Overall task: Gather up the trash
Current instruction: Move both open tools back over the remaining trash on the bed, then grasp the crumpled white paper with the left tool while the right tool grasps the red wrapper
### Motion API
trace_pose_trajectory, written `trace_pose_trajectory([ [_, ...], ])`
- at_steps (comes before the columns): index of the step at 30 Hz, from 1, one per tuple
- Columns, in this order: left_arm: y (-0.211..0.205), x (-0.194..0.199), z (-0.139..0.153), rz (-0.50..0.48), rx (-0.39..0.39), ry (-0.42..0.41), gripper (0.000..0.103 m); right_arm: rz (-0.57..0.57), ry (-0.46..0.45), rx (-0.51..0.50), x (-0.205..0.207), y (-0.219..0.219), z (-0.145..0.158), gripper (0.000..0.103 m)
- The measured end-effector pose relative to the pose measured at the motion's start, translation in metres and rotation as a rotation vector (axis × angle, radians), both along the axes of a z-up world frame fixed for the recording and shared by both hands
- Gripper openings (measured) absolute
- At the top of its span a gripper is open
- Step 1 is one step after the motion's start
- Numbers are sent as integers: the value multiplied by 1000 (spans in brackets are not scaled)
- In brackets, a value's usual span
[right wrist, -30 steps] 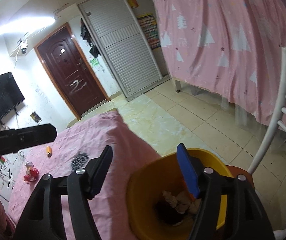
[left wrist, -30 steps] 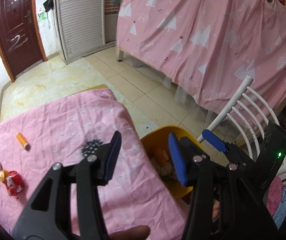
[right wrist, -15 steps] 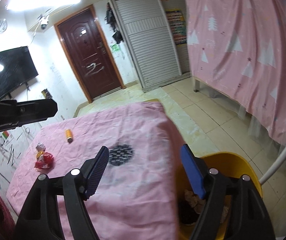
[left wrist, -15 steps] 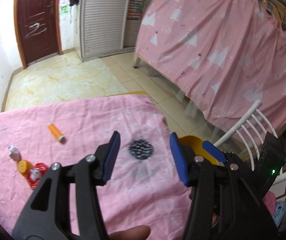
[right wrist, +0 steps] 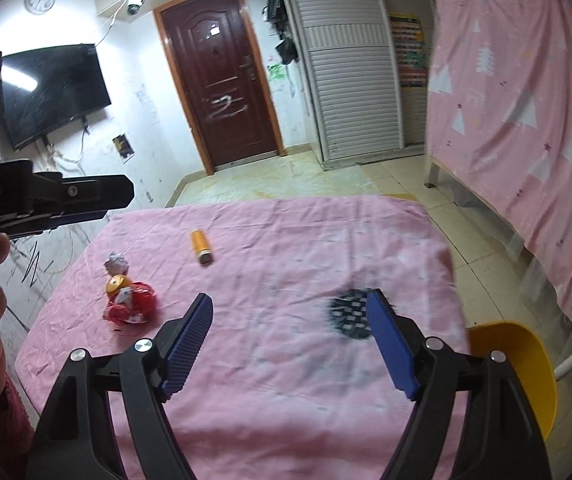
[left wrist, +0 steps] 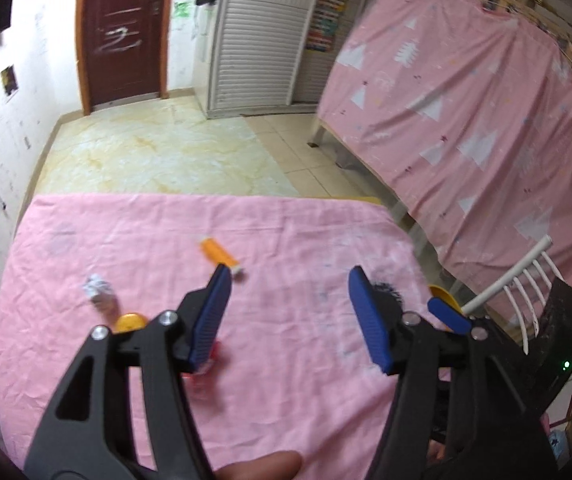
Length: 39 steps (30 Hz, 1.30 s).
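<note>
Trash lies on the pink tablecloth [right wrist: 286, 360]: an orange tube [right wrist: 201, 246], a crumpled paper ball [right wrist: 117, 264], and a red wrapper [right wrist: 133, 304] with an orange cap [right wrist: 117, 283] on it. My right gripper [right wrist: 290, 302] hovers over the cloth to the right of them, its jaws opening with nothing between them. My left gripper [left wrist: 289, 280] is also opening and empty. The orange tube [left wrist: 219, 255] sits just beyond its left fingertip, and the paper ball [left wrist: 97, 290] and orange cap [left wrist: 129, 322] lie to the left. The red wrapper [left wrist: 209, 360] is mostly hidden behind the left finger.
A yellow bin [right wrist: 522, 364] stands past the table's right edge, beside a white chair back [left wrist: 526, 276]. A black patterned patch [right wrist: 350, 314] marks the cloth. A pink curtained bed [left wrist: 466, 120] fills the right side. A dark door [right wrist: 221, 92] and tiled floor lie beyond the table.
Both grippers swung left, away from the yellow bin and over the table. The bin slid to the right edge, the trash came nearer the centre, and both pairs of jaws widened.
</note>
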<state>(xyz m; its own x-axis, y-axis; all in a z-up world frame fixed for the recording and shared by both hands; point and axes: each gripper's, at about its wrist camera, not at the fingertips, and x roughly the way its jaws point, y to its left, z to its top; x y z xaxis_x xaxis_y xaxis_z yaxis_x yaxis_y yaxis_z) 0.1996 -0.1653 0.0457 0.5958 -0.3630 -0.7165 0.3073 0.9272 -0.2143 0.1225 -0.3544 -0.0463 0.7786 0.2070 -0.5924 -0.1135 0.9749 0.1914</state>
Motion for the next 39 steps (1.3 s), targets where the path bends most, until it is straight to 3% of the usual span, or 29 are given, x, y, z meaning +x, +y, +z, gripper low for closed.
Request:
trace_pose_trajectory([
  [12, 83, 20, -17, 101, 22, 16, 58, 129, 42, -44, 26, 79, -8, 74],
  [21, 130, 37, -48, 175, 51, 86, 58, 222, 82, -53, 39, 126, -19, 74],
  [39, 147, 71, -92, 216, 46, 217, 58, 302, 146, -89, 57, 165, -39, 75],
])
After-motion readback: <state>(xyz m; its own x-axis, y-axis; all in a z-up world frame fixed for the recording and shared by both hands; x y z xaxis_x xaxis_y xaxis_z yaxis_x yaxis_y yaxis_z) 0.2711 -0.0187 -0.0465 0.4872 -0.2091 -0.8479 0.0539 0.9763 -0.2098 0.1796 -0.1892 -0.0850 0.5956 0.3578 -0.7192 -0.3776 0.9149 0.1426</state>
